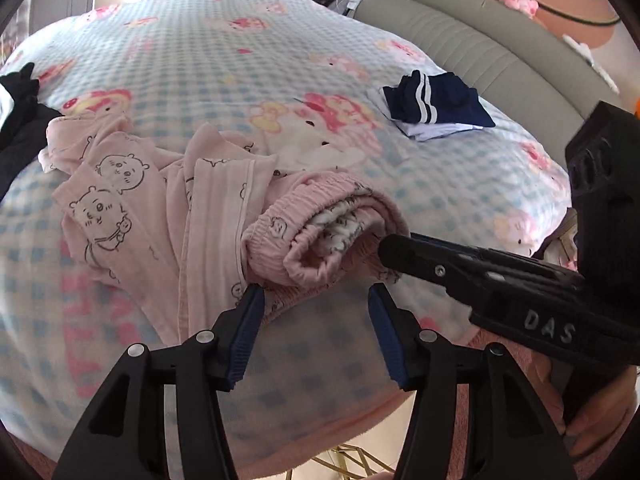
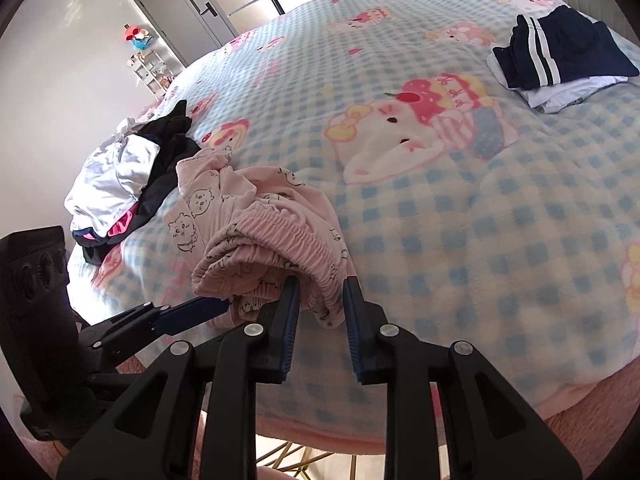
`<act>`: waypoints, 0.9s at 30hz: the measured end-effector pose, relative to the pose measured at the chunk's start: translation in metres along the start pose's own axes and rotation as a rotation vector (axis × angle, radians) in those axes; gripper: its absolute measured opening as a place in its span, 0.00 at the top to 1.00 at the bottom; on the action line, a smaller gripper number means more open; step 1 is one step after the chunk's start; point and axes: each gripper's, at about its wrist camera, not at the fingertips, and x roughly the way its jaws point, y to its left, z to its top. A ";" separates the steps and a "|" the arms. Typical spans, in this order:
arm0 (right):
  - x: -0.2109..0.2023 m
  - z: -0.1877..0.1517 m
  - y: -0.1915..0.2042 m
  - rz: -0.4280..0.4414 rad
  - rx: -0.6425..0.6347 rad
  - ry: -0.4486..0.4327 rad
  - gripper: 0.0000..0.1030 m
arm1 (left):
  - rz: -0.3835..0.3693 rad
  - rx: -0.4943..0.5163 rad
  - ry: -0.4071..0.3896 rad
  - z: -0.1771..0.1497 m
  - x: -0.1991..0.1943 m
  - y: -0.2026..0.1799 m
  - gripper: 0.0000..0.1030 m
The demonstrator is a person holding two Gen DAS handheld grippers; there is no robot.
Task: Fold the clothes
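Crumpled pink pyjama trousers (image 1: 132,200) (image 2: 240,216) with small bear prints lie on the blue-checked blanket (image 1: 240,40) (image 2: 480,220). Their elastic waistband (image 1: 328,232) (image 2: 280,240) faces me, bunched into a roll. My left gripper (image 1: 316,304) is open at the waistband's near edge, and its left fingertip (image 1: 254,300) touches the cloth. My right gripper (image 2: 320,292) (image 1: 386,250) comes in from the right. Its jaws stand narrowly apart, with a fold of the waistband between the tips.
Folded navy clothes with white stripes (image 1: 436,104) (image 2: 560,56) rest on a white garment at the far right of the bed. A heap of black and white clothes (image 1: 16,112) (image 2: 120,184) lies at the left edge. A grey padded headboard (image 1: 480,40) lies beyond.
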 end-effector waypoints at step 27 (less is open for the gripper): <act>0.050 -0.002 0.018 0.045 -0.053 0.158 0.64 | 0.140 -0.042 -0.273 0.041 -0.090 0.034 0.85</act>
